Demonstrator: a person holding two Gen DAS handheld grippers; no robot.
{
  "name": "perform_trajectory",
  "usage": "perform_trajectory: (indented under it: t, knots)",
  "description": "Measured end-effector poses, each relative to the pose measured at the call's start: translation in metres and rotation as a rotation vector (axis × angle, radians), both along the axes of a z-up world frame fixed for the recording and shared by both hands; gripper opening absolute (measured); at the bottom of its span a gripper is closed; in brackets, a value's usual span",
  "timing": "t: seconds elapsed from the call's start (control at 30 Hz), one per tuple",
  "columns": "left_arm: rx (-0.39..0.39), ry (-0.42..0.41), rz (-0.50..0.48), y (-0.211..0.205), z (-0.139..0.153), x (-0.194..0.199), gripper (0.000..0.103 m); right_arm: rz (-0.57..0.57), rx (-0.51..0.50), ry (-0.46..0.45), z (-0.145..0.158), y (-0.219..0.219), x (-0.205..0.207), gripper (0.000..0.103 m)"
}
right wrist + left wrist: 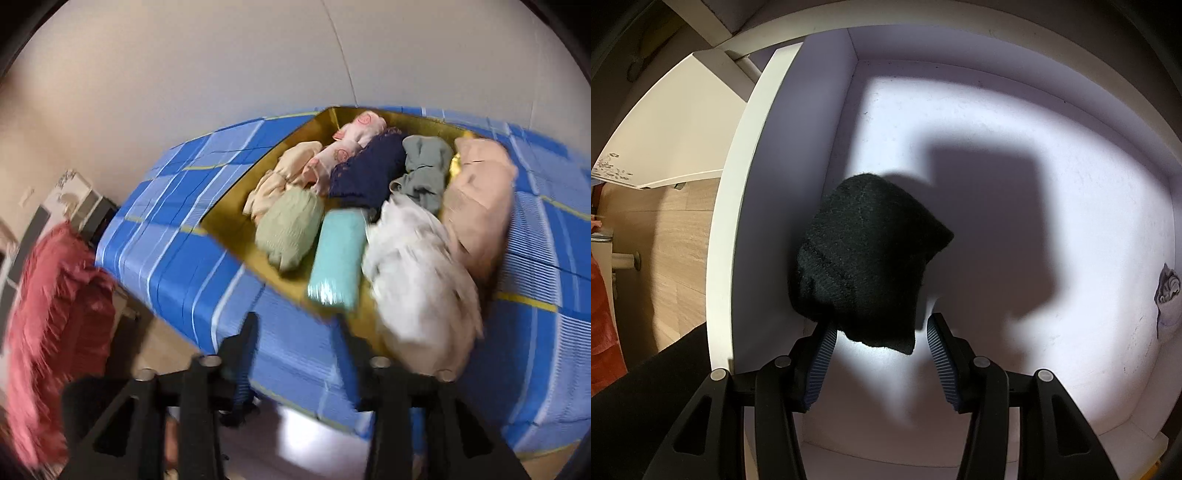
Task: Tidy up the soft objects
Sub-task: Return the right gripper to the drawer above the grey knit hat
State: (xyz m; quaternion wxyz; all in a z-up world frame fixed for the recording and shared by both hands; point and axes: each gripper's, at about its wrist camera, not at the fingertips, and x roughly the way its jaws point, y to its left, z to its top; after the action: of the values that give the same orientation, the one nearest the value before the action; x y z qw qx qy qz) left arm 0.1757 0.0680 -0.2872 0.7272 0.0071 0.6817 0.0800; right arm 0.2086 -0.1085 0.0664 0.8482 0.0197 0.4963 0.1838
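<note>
- Left hand-held gripper (pixel 879 332): fingers spread wide, reaching into a white compartment (pixel 997 110) lit from behind the tool.
- Black knitted item (pixel 864 258): sits directly ahead of the left gripper, its lower edge hanging between the two fingertips. The left blue ribbed pad (pixel 822 354) appears to touch its underside; the right pad stands apart from it. The item leans against the compartment's left wall.
- A small crumpled pale item (pixel 1167 291) lies far to the right of the gripper, at the compartment's edge.
- Right hand-held gripper (pixel 295 339): fingers set wide, nothing between them. View is motion-blurred.
- Gold tray (pixel 229 218): ahead of the right gripper on a bed with a blue checked sheet (pixel 166 221), filled with rolled soft items.
- Nearest the gripper in the tray: white bundle (pixel 413 280), teal roll (pixel 336 266), pale green roll (pixel 291 229). Further ahead: navy item (pixel 369 166), grey-green item (pixel 424 166), peach bundle (pixel 476 195).
- Pink-red fabric (pixel 55 314) hangs far left of the right gripper.
</note>
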Motion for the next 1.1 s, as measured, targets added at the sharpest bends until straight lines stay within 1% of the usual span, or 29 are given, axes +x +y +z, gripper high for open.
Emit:
perform_trajectory:
  t: [0.07,0.1,0.2,0.27,0.43,0.6,0.67,0.8,0.87,0.97,1.03,1.1]
  knots:
    - [0.001,-0.003,0.001,-0.003,-0.001,-0.002,0.051,0.029,-0.020,-0.019,-0.006,-0.004,-0.026,0.052]
    - [0.002,-0.002,0.001,-0.005,-0.005,-0.002,0.051,0.045,-0.023,-0.014,-0.012,-0.007,-0.039,0.052]
    - [0.006,-0.004,0.000,-0.007,-0.005,-0.002,0.051,0.049,-0.055,0.016,-0.034,-0.013,-0.061,0.052]
    - [0.008,-0.005,-0.002,-0.008,-0.005,-0.002,0.051,0.053,-0.088,0.045,-0.057,-0.017,-0.073,0.052]
    - [0.004,-0.007,0.000,-0.009,-0.004,-0.003,0.051,0.024,-0.154,0.159,-0.117,-0.025,-0.083,0.052]
    - [0.006,-0.009,-0.003,-0.009,-0.004,-0.004,0.051,0.009,-0.325,0.306,-0.176,-0.027,-0.087,0.052]
    - [0.009,-0.009,-0.005,-0.009,-0.004,-0.004,0.051,-0.005,-0.348,0.356,-0.193,-0.028,-0.087,0.052]
    - [0.009,-0.014,-0.004,-0.010,-0.003,-0.005,0.051,-0.058,-0.381,0.426,-0.215,-0.036,-0.087,0.053]
    - [0.008,-0.020,-0.005,-0.010,-0.002,-0.005,0.051,-0.089,-0.388,0.475,-0.227,-0.041,-0.088,0.054]
    - [-0.005,-0.035,0.000,-0.009,0.001,-0.005,0.051,-0.133,-0.346,0.540,-0.239,-0.049,-0.090,0.058]
    - [-0.021,-0.050,0.000,-0.009,0.004,-0.005,0.051,-0.155,-0.313,0.562,-0.243,-0.054,-0.089,0.059]
    - [-0.054,-0.063,-0.006,-0.011,0.005,-0.004,0.051,-0.163,-0.302,0.566,-0.244,-0.055,-0.089,0.060]
